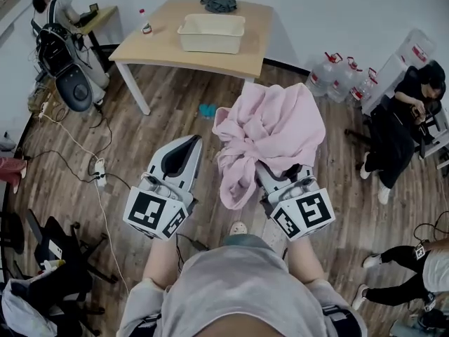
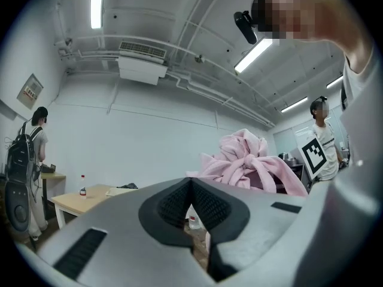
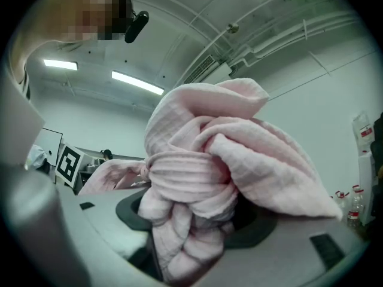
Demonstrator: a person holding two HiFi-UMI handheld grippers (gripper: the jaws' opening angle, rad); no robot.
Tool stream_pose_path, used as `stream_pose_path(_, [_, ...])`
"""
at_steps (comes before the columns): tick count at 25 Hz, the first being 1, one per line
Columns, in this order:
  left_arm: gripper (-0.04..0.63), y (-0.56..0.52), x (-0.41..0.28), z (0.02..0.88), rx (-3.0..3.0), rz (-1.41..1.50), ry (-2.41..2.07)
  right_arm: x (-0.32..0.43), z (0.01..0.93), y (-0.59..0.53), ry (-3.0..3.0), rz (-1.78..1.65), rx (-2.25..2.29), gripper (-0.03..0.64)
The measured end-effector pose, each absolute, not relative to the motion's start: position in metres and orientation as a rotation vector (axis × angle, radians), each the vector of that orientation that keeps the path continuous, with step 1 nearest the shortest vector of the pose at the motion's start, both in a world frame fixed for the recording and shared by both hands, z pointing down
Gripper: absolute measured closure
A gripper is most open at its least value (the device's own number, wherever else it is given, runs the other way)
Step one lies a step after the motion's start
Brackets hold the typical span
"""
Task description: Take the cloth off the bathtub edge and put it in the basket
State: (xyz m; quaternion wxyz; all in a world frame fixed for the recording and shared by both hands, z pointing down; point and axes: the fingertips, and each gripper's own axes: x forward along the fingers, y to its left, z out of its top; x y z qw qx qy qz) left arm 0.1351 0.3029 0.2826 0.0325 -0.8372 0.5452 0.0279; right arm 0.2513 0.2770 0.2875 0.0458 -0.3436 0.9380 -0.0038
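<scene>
Nothing legible: wall sign [image 2: 30, 91] too blurred, water-jug labels [image 1: 327, 74] too small to read.

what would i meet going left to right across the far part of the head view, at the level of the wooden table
small plastic bottle → cream rectangular plastic basket → cluster of clear plastic water jugs → seated person in black clothes

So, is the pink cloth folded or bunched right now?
Bunched: the pink cloth sits crumpled in a wad in the right tongs, shut on it.
</scene>
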Motion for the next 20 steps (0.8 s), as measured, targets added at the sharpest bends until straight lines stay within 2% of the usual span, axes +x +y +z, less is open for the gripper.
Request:
stream_pose_path(10, [0.591, 0.234, 0.163, 0.279, -2.523, 0.105, 1.741, 0.279, 0.289, 0.2, 2.88, -0.01, -0.973, 0.324])
stream_pose_path(20, [0.591, 0.192, 0.133, 0.285, -2.506, 0.092, 1.784, 0.25, 0.299, 0.155, 2.895, -0.048, -0.949, 0.324])
